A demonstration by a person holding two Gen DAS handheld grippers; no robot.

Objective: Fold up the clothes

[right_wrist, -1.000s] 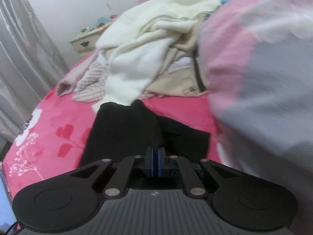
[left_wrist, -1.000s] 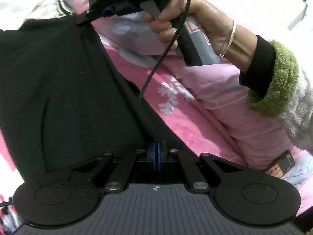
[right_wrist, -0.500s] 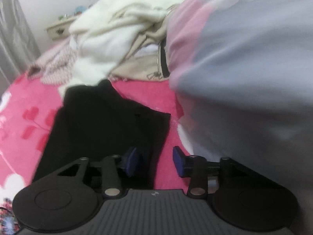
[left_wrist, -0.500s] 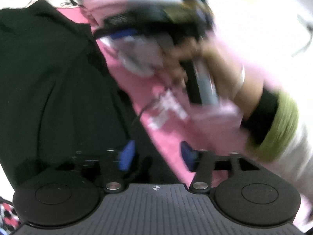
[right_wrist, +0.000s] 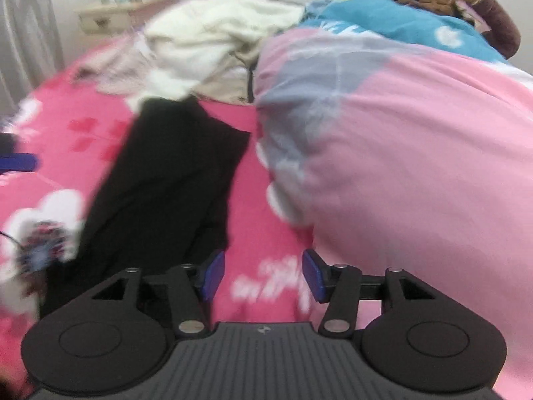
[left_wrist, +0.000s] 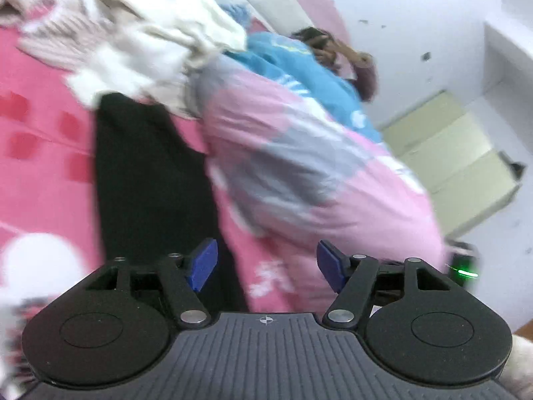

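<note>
A black garment [left_wrist: 146,180] lies as a long strip on the pink bedsheet [left_wrist: 40,153]; the right wrist view shows the garment [right_wrist: 173,180] reaching from the clothes pile towards me. My left gripper [left_wrist: 266,268] is open above the garment's near right edge, with nothing between its blue pads. My right gripper [right_wrist: 263,275] is also open, over bare pink sheet just right of the garment's near end. Both views are motion-blurred.
A pile of white and beige clothes [right_wrist: 213,40] lies at the garment's far end. A bulky pink, grey and blue quilt [right_wrist: 399,126] fills the right side. A nightstand [right_wrist: 123,10] stands at the back left. Cream drawers [left_wrist: 453,160] stand by the wall.
Both grippers were shut on the black garment a second ago; both have opened and let it go, and pulled back. The garment now lies flat on the bed.
</note>
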